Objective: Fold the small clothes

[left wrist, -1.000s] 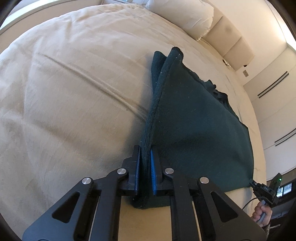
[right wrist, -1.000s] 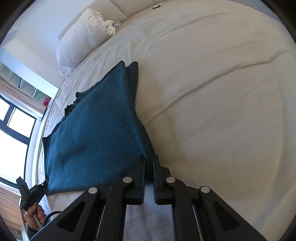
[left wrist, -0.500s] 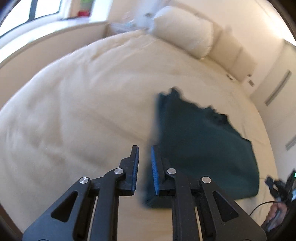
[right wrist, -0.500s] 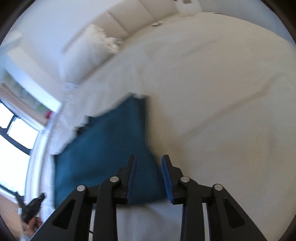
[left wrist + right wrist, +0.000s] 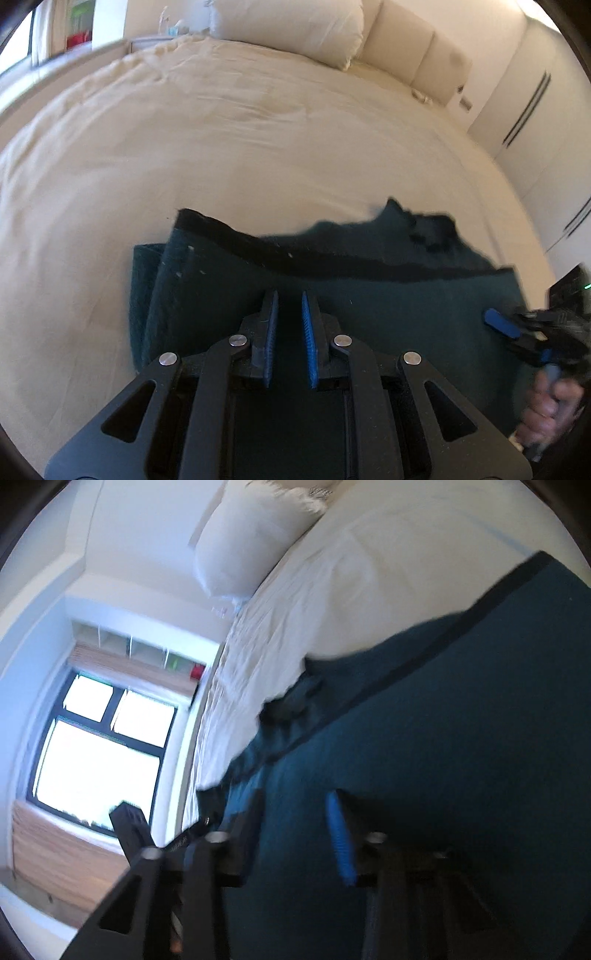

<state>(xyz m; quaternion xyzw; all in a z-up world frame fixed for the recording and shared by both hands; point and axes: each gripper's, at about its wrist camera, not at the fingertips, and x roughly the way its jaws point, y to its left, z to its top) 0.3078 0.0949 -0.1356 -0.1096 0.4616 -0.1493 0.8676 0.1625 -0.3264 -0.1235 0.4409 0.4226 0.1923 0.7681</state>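
Now both grippers have let go: the left gripper (image 5: pixel 289 325) and right gripper (image 5: pixel 295 834) hover with jaws parted and empty over the dark teal fleece garment (image 5: pixel 388 306), which a second ago they pinched. It lies folded over near the foot edge of the cream-sheeted bed (image 5: pixel 221 147), so this fold looks finished.
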